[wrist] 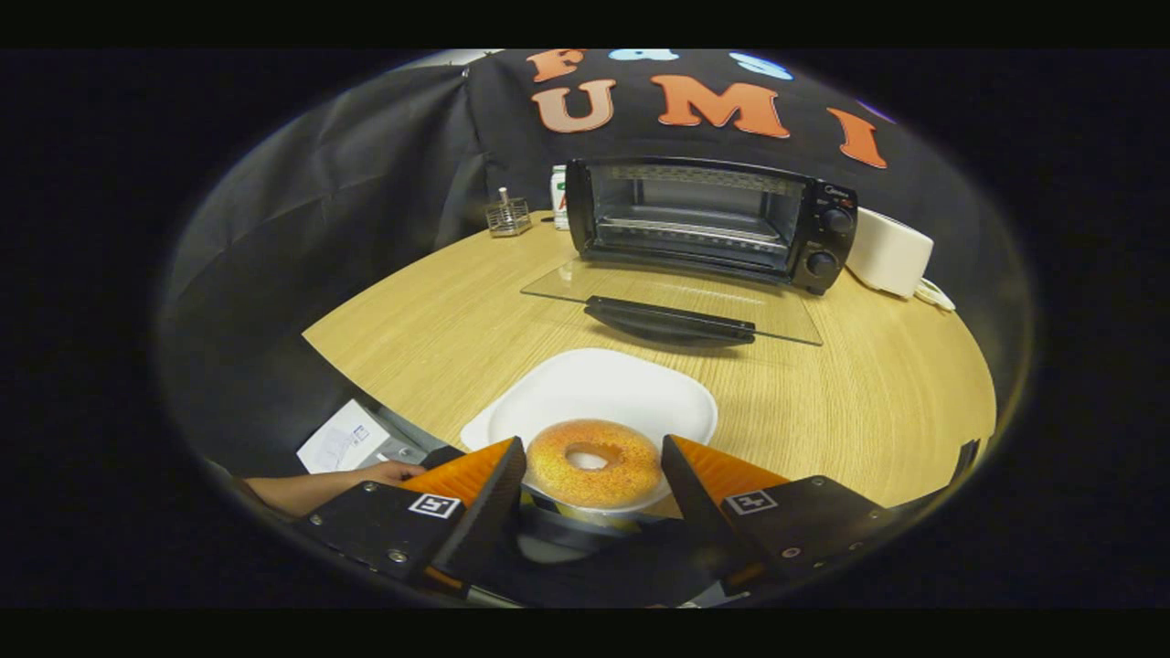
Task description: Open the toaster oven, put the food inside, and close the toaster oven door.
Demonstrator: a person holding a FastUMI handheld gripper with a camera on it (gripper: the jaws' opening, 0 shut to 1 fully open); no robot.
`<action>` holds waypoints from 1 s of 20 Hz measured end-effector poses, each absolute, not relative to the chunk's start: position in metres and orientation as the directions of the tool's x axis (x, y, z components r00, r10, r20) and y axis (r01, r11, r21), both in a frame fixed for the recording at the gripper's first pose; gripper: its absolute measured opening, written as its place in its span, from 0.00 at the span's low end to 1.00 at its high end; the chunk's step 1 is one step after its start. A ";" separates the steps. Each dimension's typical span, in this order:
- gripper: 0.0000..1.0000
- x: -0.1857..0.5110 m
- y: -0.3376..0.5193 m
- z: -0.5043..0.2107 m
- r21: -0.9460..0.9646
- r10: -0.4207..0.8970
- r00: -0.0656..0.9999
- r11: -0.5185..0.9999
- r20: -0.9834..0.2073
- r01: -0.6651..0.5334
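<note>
A sugared ring doughnut (594, 461) lies on the near part of a white plate (603, 393). My gripper (594, 452) is open, with one finger on each side of the doughnut; I cannot tell whether they touch it. Beyond the plate stands a black toaster oven (708, 222) with its glass door (672, 302) folded flat onto the wooden table (877, 384). The door's black handle (670, 322) points toward me. The oven's wire rack is bare.
A white appliance (888, 251) with a cord sits right of the oven. A small wire holder (508, 217) and a can (558, 196) stand to its left. A person's hand (366, 477) rests by the table's near left edge, beside papers (343, 445).
</note>
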State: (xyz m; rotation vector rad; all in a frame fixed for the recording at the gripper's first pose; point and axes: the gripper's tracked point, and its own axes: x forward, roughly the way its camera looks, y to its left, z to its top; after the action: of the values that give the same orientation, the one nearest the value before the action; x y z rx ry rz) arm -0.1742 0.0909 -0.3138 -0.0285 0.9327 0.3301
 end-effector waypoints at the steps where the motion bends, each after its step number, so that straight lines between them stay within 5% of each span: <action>1: 0.89 -0.174 0.091 -0.313 0.117 0.267 0.551 0.949 -0.791 -0.292; 8: 0.83 -0.155 0.098 -0.329 0.160 0.282 0.562 0.953 -0.778 -0.256; 17: 0.47 -0.136 0.100 -0.322 0.213 0.303 0.590 0.952 -0.748 -0.218; 20: 0.44 -0.122 0.104 -0.306 0.297 0.342 0.625 0.938 -0.702 -0.180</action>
State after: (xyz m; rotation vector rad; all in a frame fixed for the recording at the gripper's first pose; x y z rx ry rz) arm -0.1221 0.1041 -0.3059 0.2065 0.8455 0.3020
